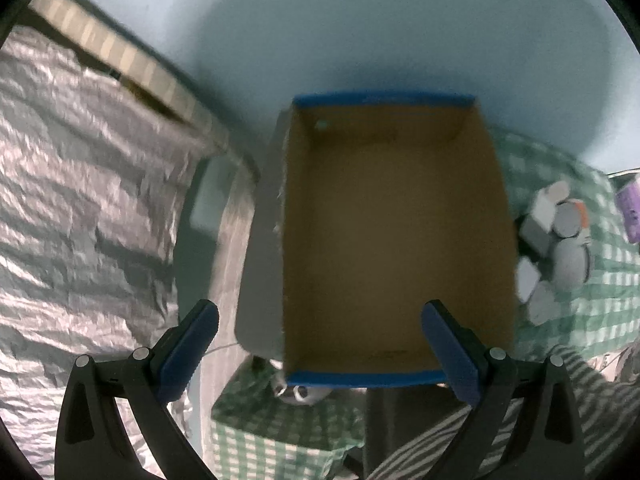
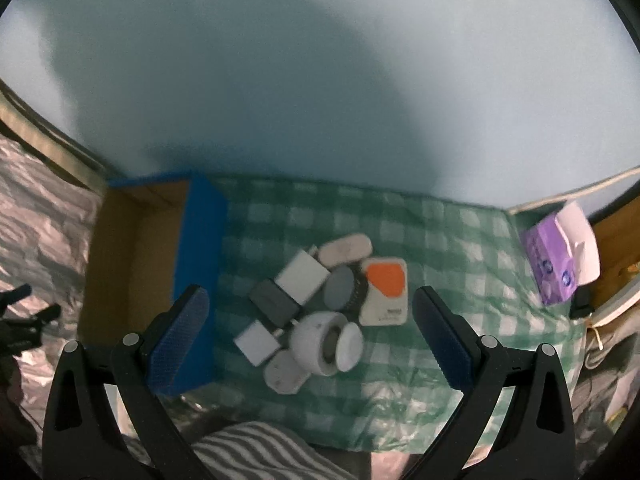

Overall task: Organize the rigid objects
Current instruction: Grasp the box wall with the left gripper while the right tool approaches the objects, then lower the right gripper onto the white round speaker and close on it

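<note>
Left wrist view
Left gripper (image 1: 320,344): your jaws stand wide apart with nothing between them, hovering over the near end of the box.
Box (image 1: 400,236): open, brown inside with blue rims, and nothing lies in it.
Pile (image 1: 556,248): the small rigid things sit just right of the box on the green checked cloth (image 1: 600,300), blurred here.
Foil (image 1: 80,200): crinkled silver sheet fills your left side.

Right wrist view
Right gripper (image 2: 312,344): your jaws are spread wide and grip nothing, poised above the pile.
Pile: a white-and-orange block (image 2: 386,292), a grey disc (image 2: 340,288), a dark grey block (image 2: 274,304), a white round camera-like piece (image 2: 324,342) and several white adapters (image 2: 302,280), all touching or overlapping.
Box (image 2: 200,280): just left of the pile, its blue wall toward it.
Purple packet (image 2: 552,260): well apart at the cloth's right edge.
Striped fabric (image 2: 256,452): at the bottom, near you.
</note>
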### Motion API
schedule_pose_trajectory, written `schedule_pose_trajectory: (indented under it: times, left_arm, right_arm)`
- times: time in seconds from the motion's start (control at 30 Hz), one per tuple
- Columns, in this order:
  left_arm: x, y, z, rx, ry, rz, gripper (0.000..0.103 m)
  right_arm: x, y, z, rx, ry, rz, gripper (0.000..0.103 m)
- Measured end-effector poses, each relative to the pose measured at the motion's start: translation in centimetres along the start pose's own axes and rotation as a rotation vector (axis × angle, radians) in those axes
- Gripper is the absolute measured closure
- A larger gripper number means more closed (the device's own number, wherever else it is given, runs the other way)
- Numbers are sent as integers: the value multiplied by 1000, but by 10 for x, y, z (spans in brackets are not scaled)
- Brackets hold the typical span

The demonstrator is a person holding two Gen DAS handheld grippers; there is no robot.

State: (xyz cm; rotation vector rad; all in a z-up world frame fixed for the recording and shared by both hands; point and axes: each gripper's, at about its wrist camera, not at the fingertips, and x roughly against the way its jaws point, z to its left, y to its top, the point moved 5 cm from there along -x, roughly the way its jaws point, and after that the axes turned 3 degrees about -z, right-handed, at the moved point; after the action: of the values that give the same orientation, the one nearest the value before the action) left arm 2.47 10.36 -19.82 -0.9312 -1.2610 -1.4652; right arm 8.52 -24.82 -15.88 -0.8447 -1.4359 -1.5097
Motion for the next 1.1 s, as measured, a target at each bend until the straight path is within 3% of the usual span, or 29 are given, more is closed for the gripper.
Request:
schedule_pose_trajectory:
  times: [0.3,0.5,0.7,0.73,0.93,1.1]
  left_arm:
    - [-47,-13,14,37,-13,92,1]
    - [-82,-20,17,6,-12,156,4]
    - [-112,-30,22,-46,24,234,27]
    - [-117,-31,23,-49,20,244,36]
    - [-133,-36,25,-96,16,270,67]
    - [-137,-35,17,-219,38,249,69]
  right_arm:
    - [-48,-24,-24,-49,-4,103,2]
    - [-63,-35,-31,-59,-12,142,2]
    - [-66,-36,-29,-62,-11,157,2]
    - [-66,-36,-28,-61,-10,157,2]
    - [-68,-37,-22,-49,-9,156,2]
    - [-73,-43,-25,-59,-15,184,2]
